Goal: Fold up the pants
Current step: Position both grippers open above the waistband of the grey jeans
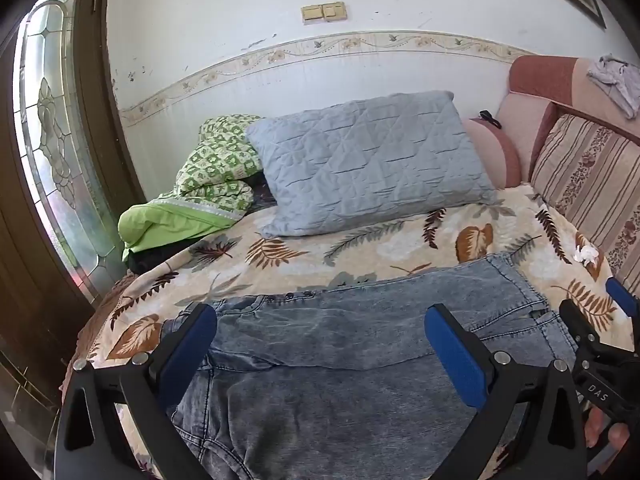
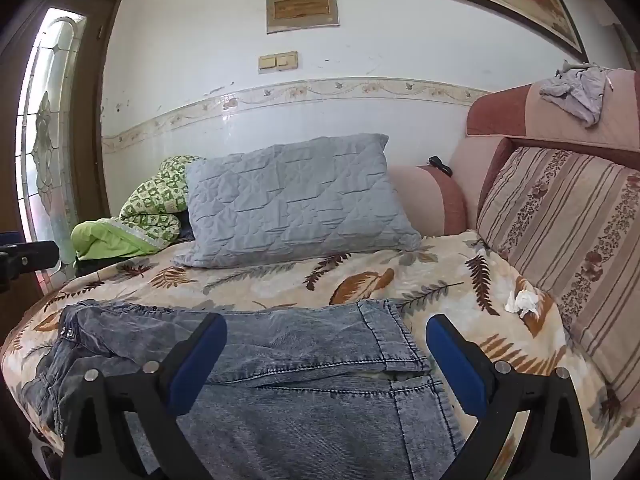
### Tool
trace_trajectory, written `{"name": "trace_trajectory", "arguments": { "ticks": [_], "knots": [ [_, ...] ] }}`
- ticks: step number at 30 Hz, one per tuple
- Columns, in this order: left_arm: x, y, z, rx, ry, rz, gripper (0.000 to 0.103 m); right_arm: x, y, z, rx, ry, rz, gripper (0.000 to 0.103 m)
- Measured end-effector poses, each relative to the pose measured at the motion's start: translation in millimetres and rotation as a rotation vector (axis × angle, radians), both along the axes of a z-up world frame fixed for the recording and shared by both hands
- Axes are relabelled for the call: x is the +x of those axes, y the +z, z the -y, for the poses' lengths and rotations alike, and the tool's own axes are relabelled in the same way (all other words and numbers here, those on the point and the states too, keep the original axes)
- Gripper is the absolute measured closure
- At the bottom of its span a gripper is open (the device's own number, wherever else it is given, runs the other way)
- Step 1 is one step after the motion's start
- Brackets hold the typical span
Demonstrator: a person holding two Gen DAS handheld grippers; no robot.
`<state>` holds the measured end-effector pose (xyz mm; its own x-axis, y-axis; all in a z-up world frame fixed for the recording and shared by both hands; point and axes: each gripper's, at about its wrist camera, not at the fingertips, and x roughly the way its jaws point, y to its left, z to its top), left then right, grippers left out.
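Blue-grey denim pants [image 1: 340,344] lie on the leaf-print bedspread [image 1: 304,252], folded over with a hem edge on top at the right [image 2: 396,332]. My left gripper [image 1: 320,332] is open, its blue-padded fingers [image 1: 192,344] spread above the left part of the pants, holding nothing. My right gripper [image 2: 326,348] is open above the right part of the pants, near the hem, holding nothing. The right gripper also shows at the right edge of the left wrist view [image 1: 600,320]. The left gripper's body shows at the left edge of the right wrist view [image 2: 24,260].
A grey quilted pillow [image 1: 368,164] and a green patterned quilt [image 1: 208,184] lie at the back of the bed. A striped cushion [image 2: 568,240] lines the right side. A crumpled white tissue [image 2: 522,302] lies near it. A glass door [image 1: 52,140] stands at left.
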<state>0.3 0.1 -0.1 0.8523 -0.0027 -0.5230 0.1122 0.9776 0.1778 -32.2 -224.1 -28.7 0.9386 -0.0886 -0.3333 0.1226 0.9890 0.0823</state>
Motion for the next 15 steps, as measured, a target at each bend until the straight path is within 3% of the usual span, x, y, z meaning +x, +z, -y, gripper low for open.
{"name": "trace_trajectory", "arguments": {
  "ticks": [4, 6, 10, 15],
  "knots": [
    [2, -1, 1, -0.028, -0.019, -0.033, 0.000, 2, -3, -2, -0.020, 0.010, -0.008, 0.002],
    [0, -3, -20, -0.097, -0.006, -0.039, 0.000, 2, -2, -7, -0.038, 0.013, -0.007, 0.002],
    [11, -9, -10, -0.017, 0.032, -0.060, 0.000, 1, -7, -7, -0.047, 0.012, 0.010, 0.002],
    [15, -21, -16, -0.019, 0.041, -0.071, 0.000, 3, -7, -5, -0.040, 0.011, -0.005, 0.002]
  ]
}}
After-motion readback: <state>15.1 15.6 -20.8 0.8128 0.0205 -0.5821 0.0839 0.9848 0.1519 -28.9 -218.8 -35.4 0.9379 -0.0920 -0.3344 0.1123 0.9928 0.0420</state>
